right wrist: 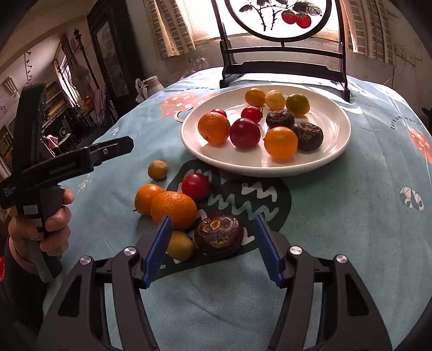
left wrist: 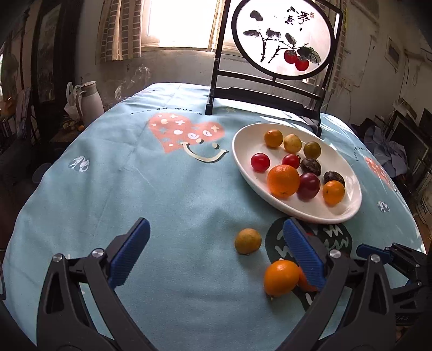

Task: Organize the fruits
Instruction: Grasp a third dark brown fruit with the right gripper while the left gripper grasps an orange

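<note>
**Daylight pouring into a cluttered room**

Bright light is streaming through a window [left wrist: 183, 24] hung with brick-patterned curtains [left wrist: 118, 29], washing out the panes. A light blue printed cloth [left wrist: 108, 189] is covering the table, where a dark-framed round screen painted with red fruit [left wrist: 282, 37] is standing. A pale jug [left wrist: 91, 100] is sitting beyond the table's edge by the stained wall [left wrist: 175, 67]. Dark cabinets [right wrist: 113, 54] and crowded shelves [right wrist: 56, 100] are lining the left side.
</note>
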`<action>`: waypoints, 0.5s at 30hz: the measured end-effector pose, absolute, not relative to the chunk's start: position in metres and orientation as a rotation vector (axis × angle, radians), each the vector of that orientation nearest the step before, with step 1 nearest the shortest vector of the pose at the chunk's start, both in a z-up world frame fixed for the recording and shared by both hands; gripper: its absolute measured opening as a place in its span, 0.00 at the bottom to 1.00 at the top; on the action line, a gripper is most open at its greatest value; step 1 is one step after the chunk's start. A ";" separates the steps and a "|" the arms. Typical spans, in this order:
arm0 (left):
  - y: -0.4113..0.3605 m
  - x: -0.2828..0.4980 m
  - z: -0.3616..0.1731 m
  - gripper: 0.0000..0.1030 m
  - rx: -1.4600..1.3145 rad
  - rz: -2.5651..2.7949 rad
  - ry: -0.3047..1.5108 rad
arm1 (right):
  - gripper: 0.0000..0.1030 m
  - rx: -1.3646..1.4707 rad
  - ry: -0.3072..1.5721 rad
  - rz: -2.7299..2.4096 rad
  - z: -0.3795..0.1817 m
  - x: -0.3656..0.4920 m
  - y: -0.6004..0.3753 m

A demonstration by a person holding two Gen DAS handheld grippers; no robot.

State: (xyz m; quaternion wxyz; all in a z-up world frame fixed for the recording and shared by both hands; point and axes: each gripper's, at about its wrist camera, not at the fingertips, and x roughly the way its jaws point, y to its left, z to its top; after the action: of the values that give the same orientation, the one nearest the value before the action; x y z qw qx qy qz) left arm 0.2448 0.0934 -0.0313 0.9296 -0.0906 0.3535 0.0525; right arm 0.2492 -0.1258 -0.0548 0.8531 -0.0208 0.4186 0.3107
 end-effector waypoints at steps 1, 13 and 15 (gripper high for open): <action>0.094 0.245 -0.032 0.98 -0.180 0.118 0.726 | 0.61 -0.044 0.885 0.650 -0.056 0.249 -0.126; 0.093 0.243 -0.029 0.98 -0.185 0.123 0.723 | 0.51 -0.050 0.932 0.616 -0.068 0.256 -0.129; 0.093 0.243 -0.028 0.98 -0.188 0.121 0.720 | 0.46 -0.036 0.938 0.636 -0.069 0.257 -0.129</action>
State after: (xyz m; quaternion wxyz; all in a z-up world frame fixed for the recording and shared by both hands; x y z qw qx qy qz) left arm 0.2428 0.0934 -0.0280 0.9299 -0.0919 0.3514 0.0589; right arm 0.2571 -0.1287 -0.0691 0.8435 -0.0170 0.4445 0.3011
